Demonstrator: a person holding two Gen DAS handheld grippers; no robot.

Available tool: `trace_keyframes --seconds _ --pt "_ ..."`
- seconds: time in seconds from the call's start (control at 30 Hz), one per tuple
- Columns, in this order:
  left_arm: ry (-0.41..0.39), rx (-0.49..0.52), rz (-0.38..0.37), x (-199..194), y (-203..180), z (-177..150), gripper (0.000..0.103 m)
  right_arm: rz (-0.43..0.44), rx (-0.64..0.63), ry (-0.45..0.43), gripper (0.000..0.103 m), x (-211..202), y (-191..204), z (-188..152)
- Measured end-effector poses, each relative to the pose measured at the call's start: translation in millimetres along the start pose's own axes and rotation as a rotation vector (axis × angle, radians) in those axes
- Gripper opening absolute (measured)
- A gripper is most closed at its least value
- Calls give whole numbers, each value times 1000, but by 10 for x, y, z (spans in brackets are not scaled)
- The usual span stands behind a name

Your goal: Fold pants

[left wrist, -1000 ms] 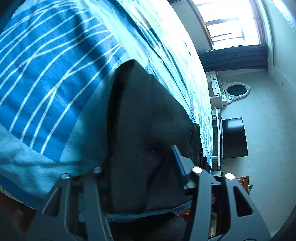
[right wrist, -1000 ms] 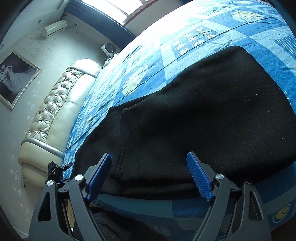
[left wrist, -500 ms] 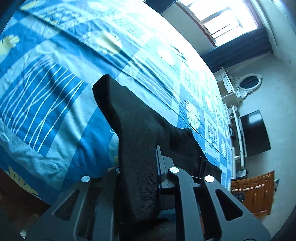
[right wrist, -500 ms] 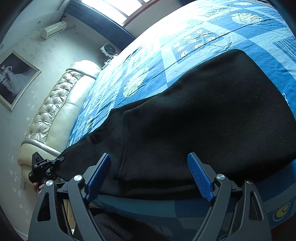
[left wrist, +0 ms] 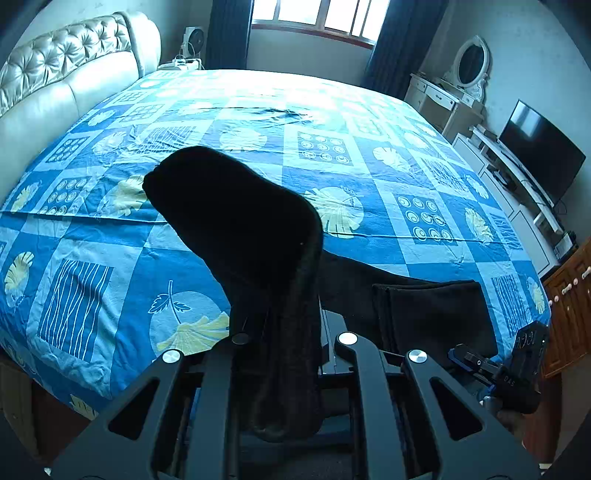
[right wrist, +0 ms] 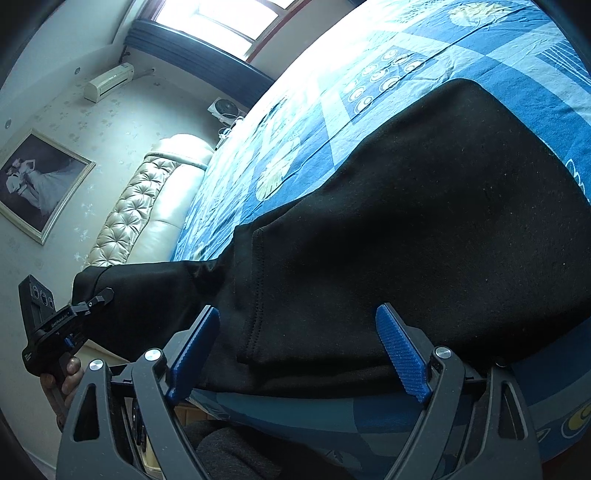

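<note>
While the black pants (right wrist: 424, 236) lie along the near edge of the bed (left wrist: 369, 177), most of the blue patterned bedspread beyond them is open, running flat to the far edge under the window (left wrist: 317, 18). Near edge of the bed sits right at both tongs; pants' lower hem just reaches it in the right wrist view. Tufted headboard (left wrist: 62, 70) bounds the bed on the left of the left wrist view; white dresser with oval mirror (left wrist: 469, 62), TV (left wrist: 539, 147) on a low white unit and a wooden cabinet (left wrist: 572, 314) stand off the right side. Framed picture (right wrist: 40, 184) and an air conditioner (right wrist: 109, 81) on the wall, small fan (right wrist: 225, 109) by the headboard. Lifted cloth blocks the middle of the left wrist view.

Left tongs (left wrist: 284, 339) clamped on one end of the pants, which rises up off the bed and curls forward; from the right wrist view that end stretches out past the bed edge to the left tongs. Right tongs (right wrist: 295, 350) spread wide, blue pads (right wrist: 400, 350) either side of the folded pants at the bed edge, gripping nothing; contact unclear.
</note>
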State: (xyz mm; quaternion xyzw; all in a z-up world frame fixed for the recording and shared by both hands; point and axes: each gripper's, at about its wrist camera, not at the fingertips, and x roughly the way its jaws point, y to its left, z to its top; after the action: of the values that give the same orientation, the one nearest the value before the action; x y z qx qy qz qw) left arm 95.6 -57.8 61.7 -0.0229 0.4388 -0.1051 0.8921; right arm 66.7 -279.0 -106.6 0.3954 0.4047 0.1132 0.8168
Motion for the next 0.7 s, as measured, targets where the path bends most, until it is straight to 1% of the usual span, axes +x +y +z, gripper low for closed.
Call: trace_keyframes --seconds 0.17,0.23,0.3,0.4,0.53,0.7 --pt "6 91 54 151 -469 -36 13 13 13 -5 86 -9 -15 -9" --pt "12 113 71 236 -619 -46 13 18 15 -6 86 -7 -23 -11" --pt "26 125 75 326 -745 -60 13 24 16 -7 86 -22 -61 -11" --pt "31 155 108 462 -931 -105 13 39 25 -14 86 -41 -98 -22" --pt "52 194 126 652 -1163 -179 13 60 39 -16 86 -71 -133 -34" --pt "71 242 150 836 -1386 -296 13 92 70 -24 86 -109 -199 -38"
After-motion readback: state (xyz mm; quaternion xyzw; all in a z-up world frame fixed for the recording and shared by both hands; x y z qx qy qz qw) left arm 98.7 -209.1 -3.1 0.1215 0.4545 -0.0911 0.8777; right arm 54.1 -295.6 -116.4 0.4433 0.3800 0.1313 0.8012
